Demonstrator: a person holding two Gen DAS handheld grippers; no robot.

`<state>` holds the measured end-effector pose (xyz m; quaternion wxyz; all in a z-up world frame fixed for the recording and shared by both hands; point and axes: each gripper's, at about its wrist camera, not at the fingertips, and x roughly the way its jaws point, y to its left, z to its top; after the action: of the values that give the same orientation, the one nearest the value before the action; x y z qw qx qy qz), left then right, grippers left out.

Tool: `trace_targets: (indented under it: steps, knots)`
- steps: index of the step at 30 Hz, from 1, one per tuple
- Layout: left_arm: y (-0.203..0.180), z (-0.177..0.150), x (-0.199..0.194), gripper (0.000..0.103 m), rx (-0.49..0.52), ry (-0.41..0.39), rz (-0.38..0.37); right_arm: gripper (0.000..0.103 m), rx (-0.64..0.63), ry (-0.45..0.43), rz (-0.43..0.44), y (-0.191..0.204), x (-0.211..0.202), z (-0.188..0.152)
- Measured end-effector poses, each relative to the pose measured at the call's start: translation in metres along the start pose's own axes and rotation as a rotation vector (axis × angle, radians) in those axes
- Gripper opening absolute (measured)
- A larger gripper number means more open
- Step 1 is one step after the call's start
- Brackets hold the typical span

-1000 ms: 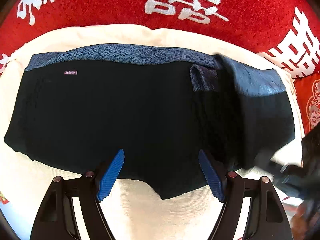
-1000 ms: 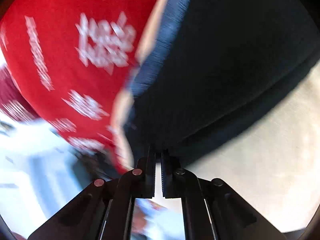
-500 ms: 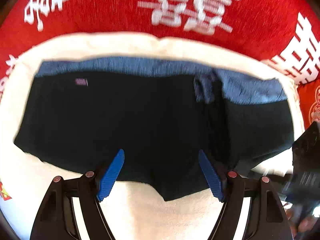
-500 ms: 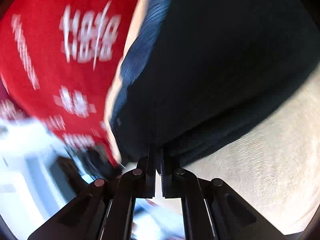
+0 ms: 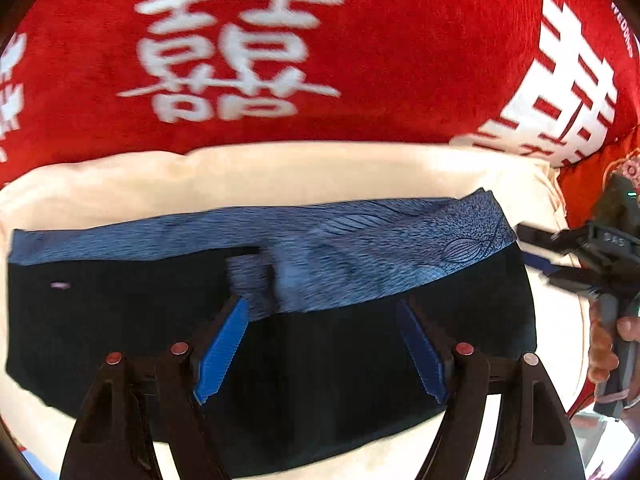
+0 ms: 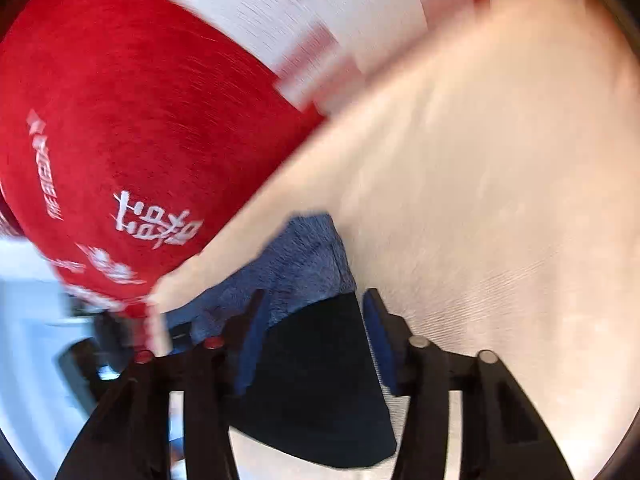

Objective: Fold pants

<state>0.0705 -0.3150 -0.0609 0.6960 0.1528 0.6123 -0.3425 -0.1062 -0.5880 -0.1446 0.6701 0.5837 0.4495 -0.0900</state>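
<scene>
Pants (image 5: 280, 352): black, blue waistband, lying folded over on the cream cloth (image 5: 280, 176).
Right gripper (image 6: 308, 344): jaws just opening, empty, straddling the fold's corner.
Left gripper (image 5: 320, 344): parted, empty, above.
Tip: withdraw clear, then smooth the fold.

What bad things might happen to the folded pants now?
1. The right gripper has just been opening, with the corner of the pants between its fingers, apparently untouched. Pulling away could snag that corner and undo the fold.
2. The blue waistband layers lie skewed, so the next fold may come out crooked.
3. The open left gripper hovers over the pants; lowering it carelessly could bunch the fabric on the cream cushion.
</scene>
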Motion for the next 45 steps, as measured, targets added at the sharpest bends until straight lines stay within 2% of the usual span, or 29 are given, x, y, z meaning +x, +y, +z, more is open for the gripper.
trace_targets:
  steps: [2, 4, 6, 7, 8, 9, 11, 14, 17, 20, 22, 25, 28, 29, 30, 32, 33, 34, 35, 38, 39, 41, 42, 43, 45]
  knots:
    - [-0.007, -0.003, 0.016, 0.078, 0.014, 0.031, 0.04, 0.036, 0.009, 0.047, 0.005, -0.007, 0.016, 0.001]
    - [-0.003, -0.011, 0.026, 0.078, 0.012, 0.062, 0.085, 0.031, 0.041, 0.05, 0.062, -0.006, 0.012, 0.0]
    - [0.006, -0.023, 0.029, 0.08, 0.003, 0.069, 0.094, 0.028, 0.006, 0.05, 0.096, 0.003, -0.001, -0.004]
    - [0.014, -0.03, 0.032, 0.089, -0.015, 0.071, 0.084, 0.028, -0.035, 0.052, 0.053, 0.006, -0.004, -0.006]
    - [0.02, -0.035, 0.033, 0.096, -0.041, 0.069, 0.074, 0.028, -0.091, 0.052, -0.056, 0.006, -0.005, -0.007]
    - [0.024, -0.038, 0.034, 0.097, -0.062, 0.072, 0.069, 0.032, -0.122, 0.056, -0.185, 0.003, -0.001, -0.007]
    - [0.023, -0.038, 0.029, 0.096, -0.073, 0.075, 0.094, 0.045, -0.068, 0.051, -0.198, -0.003, 0.001, -0.005]
    - [0.019, -0.041, 0.012, 0.096, -0.072, 0.068, 0.158, 0.048, -0.082, 0.012, -0.248, 0.012, -0.013, -0.017]
    - [0.021, -0.051, -0.009, 0.096, -0.097, 0.054, 0.197, 0.048, -0.213, -0.004, -0.326, 0.045, -0.025, -0.044]
    - [0.024, -0.066, -0.025, 0.096, -0.138, 0.055, 0.249, 0.048, -0.39, -0.002, -0.341, 0.083, -0.023, -0.069]
    - [0.028, -0.079, -0.034, 0.096, -0.18, 0.057, 0.282, 0.048, -0.48, 0.04, -0.323, 0.103, 0.003, -0.084]
    - [0.036, -0.099, -0.046, 0.096, -0.243, 0.067, 0.335, 0.048, -0.529, 0.081, -0.304, 0.12, 0.046, -0.089]
    - [0.046, -0.123, -0.061, 0.096, -0.296, 0.063, 0.353, 0.049, -0.524, 0.095, -0.172, 0.147, 0.067, -0.088]
    - [0.049, -0.13, -0.065, 0.096, -0.312, 0.061, 0.354, 0.053, -0.543, 0.108, -0.16, 0.155, 0.074, -0.088]
    - [0.05, -0.134, -0.068, 0.096, -0.323, 0.057, 0.354, 0.054, -0.577, 0.136, -0.172, 0.166, 0.089, -0.089]
    - [0.053, -0.141, -0.066, 0.096, -0.351, 0.058, 0.347, 0.054, -0.664, 0.154, -0.257, 0.182, 0.118, -0.095]
    - [0.055, -0.144, -0.066, 0.096, -0.362, 0.059, 0.339, 0.052, -0.694, 0.158, -0.283, 0.187, 0.131, -0.098]
    - [0.057, -0.146, -0.064, 0.096, -0.369, 0.058, 0.329, 0.026, -0.702, 0.176, -0.288, 0.188, 0.14, -0.099]
    - [0.06, -0.148, -0.063, 0.096, -0.37, 0.056, 0.318, 0.01, -0.694, 0.204, -0.299, 0.187, 0.147, -0.099]
    - [0.069, -0.152, -0.059, 0.096, -0.348, 0.051, 0.29, 0.01, -0.694, 0.263, -0.291, 0.18, 0.159, -0.12]
    - [0.073, -0.153, -0.057, 0.096, -0.337, 0.063, 0.286, 0.01, -0.736, 0.32, -0.301, 0.18, 0.172, -0.135]
    - [0.085, -0.156, -0.059, 0.096, -0.328, 0.084, 0.278, 0.012, -0.823, 0.278, -0.344, 0.193, 0.169, -0.154]
    - [0.09, -0.158, -0.064, 0.096, -0.326, 0.085, 0.271, 0.013, -0.806, 0.302, -0.32, 0.201, 0.165, -0.162]
    - [0.094, -0.159, -0.073, 0.096, -0.314, 0.086, 0.265, 0.022, -0.776, 0.307, -0.304, 0.204, 0.16, -0.166]
    - [0.1, -0.161, -0.094, 0.096, -0.261, 0.072, 0.264, 0.049, -0.759, 0.254, -0.307, 0.215, 0.138, -0.183]
